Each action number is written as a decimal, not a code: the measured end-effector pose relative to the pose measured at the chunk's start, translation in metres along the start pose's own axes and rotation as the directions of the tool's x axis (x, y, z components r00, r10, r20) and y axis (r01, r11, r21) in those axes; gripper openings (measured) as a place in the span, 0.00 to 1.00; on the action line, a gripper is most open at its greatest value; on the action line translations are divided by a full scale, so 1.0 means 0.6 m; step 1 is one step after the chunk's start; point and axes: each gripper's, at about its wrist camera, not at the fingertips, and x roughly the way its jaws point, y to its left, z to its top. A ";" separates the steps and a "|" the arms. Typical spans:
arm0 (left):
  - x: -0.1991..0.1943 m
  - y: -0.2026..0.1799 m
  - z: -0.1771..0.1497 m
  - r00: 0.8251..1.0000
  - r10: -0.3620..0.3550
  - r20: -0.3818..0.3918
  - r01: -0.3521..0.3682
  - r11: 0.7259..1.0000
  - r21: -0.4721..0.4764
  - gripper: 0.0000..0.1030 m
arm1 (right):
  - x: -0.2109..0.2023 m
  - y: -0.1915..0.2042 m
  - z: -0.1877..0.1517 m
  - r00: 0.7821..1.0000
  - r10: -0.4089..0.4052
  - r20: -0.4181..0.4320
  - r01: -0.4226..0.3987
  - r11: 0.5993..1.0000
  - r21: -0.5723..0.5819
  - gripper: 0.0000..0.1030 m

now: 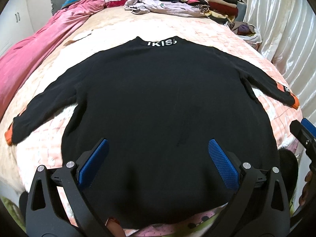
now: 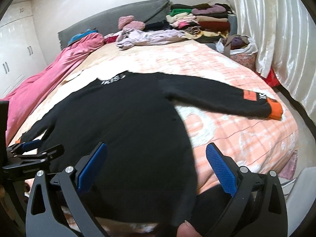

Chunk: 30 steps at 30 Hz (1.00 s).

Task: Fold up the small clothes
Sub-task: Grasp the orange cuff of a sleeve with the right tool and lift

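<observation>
On the bed (image 1: pixel 207 39), over a peach checked cover, a black sweater (image 1: pixel 158 102) lies flat with its back up, collar away from the cameras and both sleeves spread out to the sides. White letters run across the collar band, and each cuff ends in orange.

The left gripper (image 1: pixel 158 154) hovers over the lower middle of the sweater, its jaws wide open with nothing between them but the black cloth beneath; whether the blue pads (image 1: pixel 221 158) touch the fabric cannot be told. The hem falls just below the jaws, at the near edge of the bed.

The right gripper (image 2: pixel 156 158) is also spread wide and holds nothing. It sits over the sweater's right side: the left finger is above the black body, the right finger above the bare cover, so the garment's side edge passes between them.

Only the left wrist view shows the whole sweater square on, with both cuffs, and a sliver of the right gripper at its right edge. The right wrist view alone shows the left gripper (image 2: pixel 37 148) from the side near the left cuff, the right sleeve (image 2: pixel 217 96) with its orange patch and white lettering, the white wardrobe (image 2: pixel 17 55), and the grey headboard (image 2: pixel 118 17). Both views take in the pink blanket (image 1: pixel 35 55), the stack of folded clothes (image 1: pixel 213 2) and the white curtain (image 1: pixel 276 29).
</observation>
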 end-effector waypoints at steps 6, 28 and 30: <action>0.012 -0.021 0.043 1.000 0.007 0.025 -0.007 1.000 0.007 0.92 | 0.021 -0.051 0.029 0.998 -0.066 0.019 0.065 0.997 0.041 0.96; 0.097 -0.082 0.134 0.999 -0.027 -0.017 0.027 0.999 0.022 0.92 | 0.074 -0.319 0.094 0.957 -0.292 -0.003 0.272 0.889 0.368 0.96; 0.108 -0.088 0.136 0.999 -0.036 -0.026 0.036 0.999 0.027 0.92 | 0.078 -0.343 0.092 0.951 -0.309 -0.016 0.290 0.871 0.396 0.96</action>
